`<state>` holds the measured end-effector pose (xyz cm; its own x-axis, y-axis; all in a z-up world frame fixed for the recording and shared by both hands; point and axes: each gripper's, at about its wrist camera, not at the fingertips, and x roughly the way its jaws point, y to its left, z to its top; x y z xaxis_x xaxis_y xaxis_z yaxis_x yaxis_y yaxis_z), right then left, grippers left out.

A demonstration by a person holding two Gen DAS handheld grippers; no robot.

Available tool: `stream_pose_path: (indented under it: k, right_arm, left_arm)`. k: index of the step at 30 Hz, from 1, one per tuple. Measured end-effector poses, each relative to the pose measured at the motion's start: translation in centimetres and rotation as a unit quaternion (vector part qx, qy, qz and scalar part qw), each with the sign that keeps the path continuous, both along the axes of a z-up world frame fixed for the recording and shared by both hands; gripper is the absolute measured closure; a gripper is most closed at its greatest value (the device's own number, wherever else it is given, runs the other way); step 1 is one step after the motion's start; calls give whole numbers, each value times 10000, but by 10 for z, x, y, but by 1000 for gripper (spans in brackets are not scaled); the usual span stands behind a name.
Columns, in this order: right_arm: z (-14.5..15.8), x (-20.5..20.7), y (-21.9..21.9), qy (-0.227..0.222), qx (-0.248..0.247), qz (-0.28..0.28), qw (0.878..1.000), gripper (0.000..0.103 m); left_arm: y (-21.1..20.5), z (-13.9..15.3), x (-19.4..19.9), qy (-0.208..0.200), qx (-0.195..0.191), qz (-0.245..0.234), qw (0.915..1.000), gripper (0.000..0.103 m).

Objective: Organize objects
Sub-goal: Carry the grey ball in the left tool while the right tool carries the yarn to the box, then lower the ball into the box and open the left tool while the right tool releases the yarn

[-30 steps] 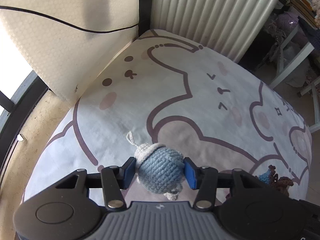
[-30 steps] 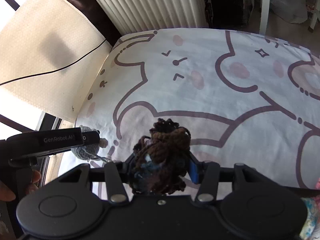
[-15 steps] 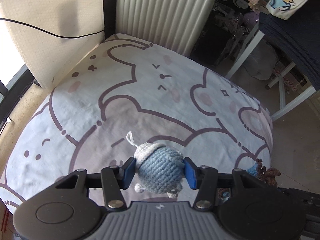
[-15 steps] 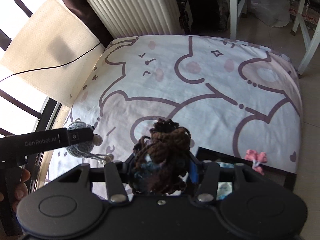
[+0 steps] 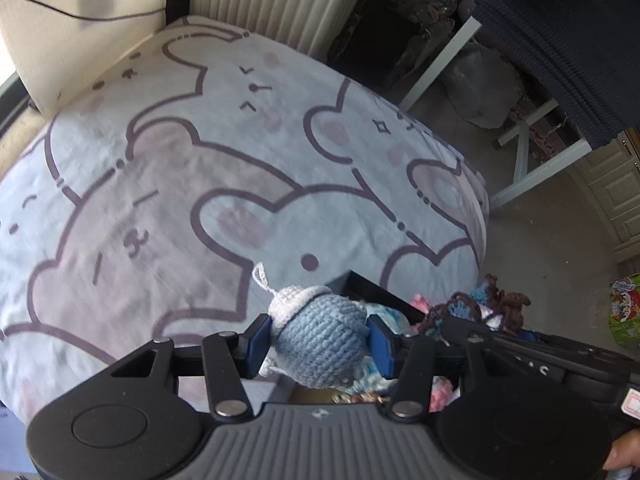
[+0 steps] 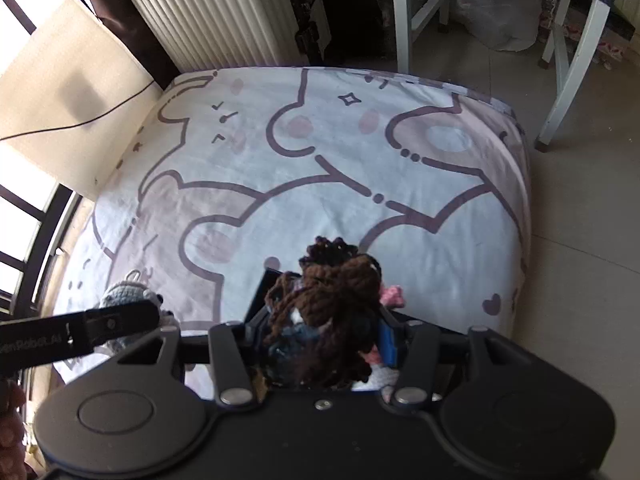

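You hold a blue crocheted ball [image 5: 324, 344] with a white cap, and a brown yarn toy [image 6: 332, 312]; the bedsheet [image 6: 440, 240] is white with purple-outlined cartoon animals.

Daylight pours in from the window [image 6: 24, 216] on the left, blown out to pure white in the right wrist view. The bedsheet [image 6: 400, 240] is bright and evenly lit there, but looks bluish and a bit smeared with motion blur in the left wrist view, especially along its left side. Heavy fisheye bend on both: the radiator [image 6: 224, 12] slats curve and the corners go dark. The dark brown crochet toy [image 6: 332, 312] is underexposed, detail mostly lost. The blue crochet toy [image 5: 320, 340] stays fairly sharp.
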<state>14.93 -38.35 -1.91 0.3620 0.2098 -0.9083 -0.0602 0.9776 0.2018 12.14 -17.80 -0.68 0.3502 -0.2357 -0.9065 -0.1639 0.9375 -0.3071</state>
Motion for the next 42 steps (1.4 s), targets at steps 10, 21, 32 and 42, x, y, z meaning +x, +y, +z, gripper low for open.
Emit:
stream_pose_path:
  k: [10, 21, 32, 42]
  right_arm:
    - [-48, -9, -22, 168, -1079, 576, 9923, 51]
    - [-85, -1, -22, 899, -335, 489, 9942, 50]
    - [-67, -6, -35, 1165, -475, 344, 9915, 29]
    - [-29, -16, -57, 521, -216, -375, 9977, 69]
  left_arm:
    - [-52, -49, -26, 704, -368, -302, 9964, 51]
    - [-57, -84, -24, 1267, -216, -546, 9902, 51]
    - [-67, -103, -14, 1480, 154, -888, 9849, 51]
    - [-67, -107, -8, 1560, 243, -1016, 9822, 44]
